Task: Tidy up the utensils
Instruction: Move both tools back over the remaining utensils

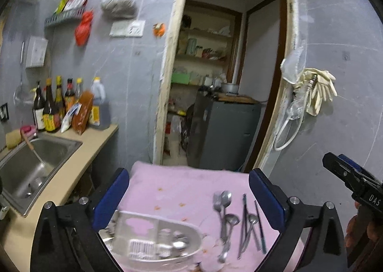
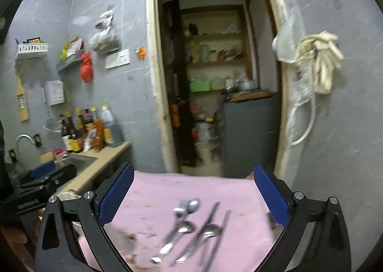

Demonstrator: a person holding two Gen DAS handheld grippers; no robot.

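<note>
Nothing sorted yet, I judge — spoons [image 1: 226, 209], fork and chopsticks [image 1: 253, 224] lie loose on the pink cloth [image 1: 167, 190] ahead of both grippers, left gripper [image 1: 189, 190] and right gripper [image 2: 191, 185] spread, empty; metal tray [image 1: 153, 236] below-left.

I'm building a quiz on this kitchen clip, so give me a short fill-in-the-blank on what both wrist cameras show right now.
1. The steel spoons and forks lie loose on a ____ cloth.
2. The compartmented metal utensil tray sits to the ____ of the cutlery in the left wrist view.
3. The left gripper and right gripper both have their jaws ____.

Missing words: pink; left; open
</note>
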